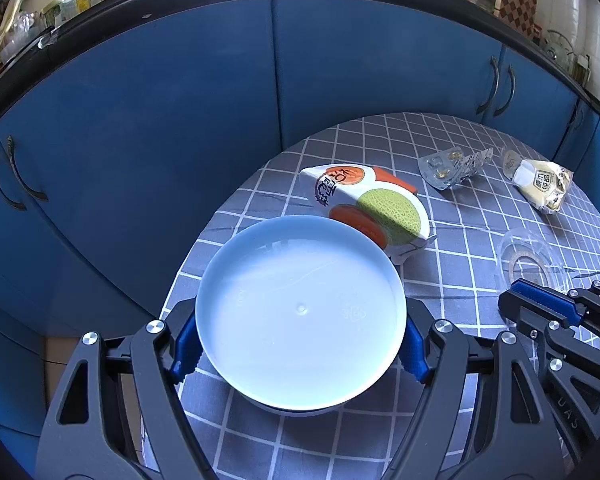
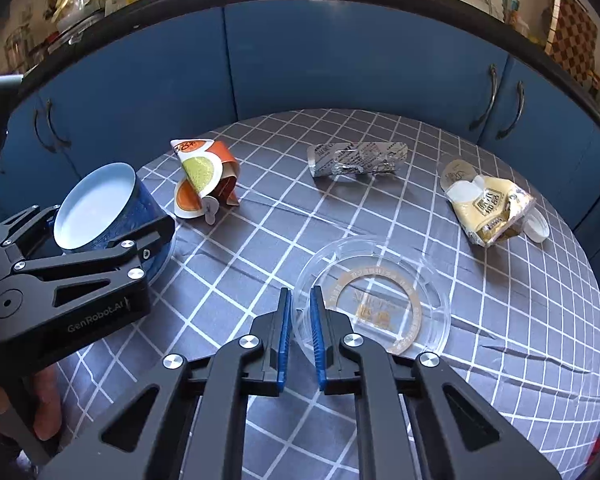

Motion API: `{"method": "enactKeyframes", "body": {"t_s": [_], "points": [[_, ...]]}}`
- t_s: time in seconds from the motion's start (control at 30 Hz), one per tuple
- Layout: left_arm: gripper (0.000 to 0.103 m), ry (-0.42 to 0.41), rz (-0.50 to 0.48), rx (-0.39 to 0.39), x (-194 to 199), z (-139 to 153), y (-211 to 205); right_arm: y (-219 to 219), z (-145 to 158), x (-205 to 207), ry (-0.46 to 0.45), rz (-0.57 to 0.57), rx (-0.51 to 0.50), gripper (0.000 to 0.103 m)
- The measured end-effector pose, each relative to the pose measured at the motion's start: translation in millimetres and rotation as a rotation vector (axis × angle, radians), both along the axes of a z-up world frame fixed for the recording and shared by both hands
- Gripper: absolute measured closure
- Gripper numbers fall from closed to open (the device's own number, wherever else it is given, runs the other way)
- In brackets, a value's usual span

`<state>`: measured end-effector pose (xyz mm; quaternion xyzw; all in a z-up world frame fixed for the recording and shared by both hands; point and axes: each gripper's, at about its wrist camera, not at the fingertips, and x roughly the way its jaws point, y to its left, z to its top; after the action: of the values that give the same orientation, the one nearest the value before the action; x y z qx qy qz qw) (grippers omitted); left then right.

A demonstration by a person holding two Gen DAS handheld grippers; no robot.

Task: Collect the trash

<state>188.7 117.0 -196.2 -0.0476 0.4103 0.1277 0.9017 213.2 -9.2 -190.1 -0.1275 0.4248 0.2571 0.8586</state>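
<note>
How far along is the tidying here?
Barely begun: nothing shows as collected. The left tool grips a blue tub, tilted and empty inside. The right tool pinches the rim of a clear plastic lid lying on the table. Still loose: the melon carton, foil blister pack, cream wrapper and a white cap.

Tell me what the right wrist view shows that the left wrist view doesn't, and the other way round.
Right only: the right gripper closed on the rim of the clear lid, a white cap beside the pouch, and the cup's blue outer wall. Left only: the cup's full white inside, with the left gripper's fingers on either side of it. Both: cup, carton, blister pack, pouch, lid, checked tablecloth, blue cabinets.
</note>
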Motion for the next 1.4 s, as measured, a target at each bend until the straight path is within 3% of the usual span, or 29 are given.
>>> {"method": "enactKeyframes", "body": {"t_s": [0.1,0.17,0.2,0.23,0.33,0.57,0.87,1.0,1.13,1.4], "points": [[0.027,-0.001,-0.002,-0.007,0.1,-0.3,0.9,-1.2,4.4,-9.0,-0.047,0.018,-0.007,0.09],[0.027,-0.001,0.0,-0.014,0.6,-0.3,1.4,-4.8,4.6,-6.6,-0.059,-0.01,-0.011,0.07],[0.027,-0.001,0.0,-0.016,1.0,-0.2,1.8,-8.3,5.0,-5.4,-0.063,-0.028,-0.004,0.032],[0.027,-0.002,0.0,-0.019,1.1,0.1,2.5,-11.5,6.6,-5.5,-0.079,-0.037,0.008,0.01],[0.027,-0.006,0.0,-0.028,0.2,0.4,4.1,-15.9,5.4,-0.5,-0.076,-0.049,0.015,0.01],[0.027,-0.008,0.007,-0.027,0.3,1.0,3.3,-21.6,-7.7,22.1,0.039,-0.047,0.047,0.01],[0.027,-0.001,0.011,-0.03,6.3,-0.3,3.0,-9.0,-7.2,12.9,0.007,-0.009,-0.008,0.013],[0.027,-0.005,0.013,-0.038,5.6,-0.5,4.1,-15.7,3.6,4.7,-0.067,-0.037,-0.031,0.013],[0.027,-0.009,0.017,-0.042,3.7,-0.2,5.2,-17.6,-3.1,11.3,-0.041,-0.047,-0.067,0.012],[0.027,-0.011,0.016,-0.046,1.6,0.1,5.1,-38.1,-1.3,17.8,0.021,-0.092,-0.003,0.012]]}}
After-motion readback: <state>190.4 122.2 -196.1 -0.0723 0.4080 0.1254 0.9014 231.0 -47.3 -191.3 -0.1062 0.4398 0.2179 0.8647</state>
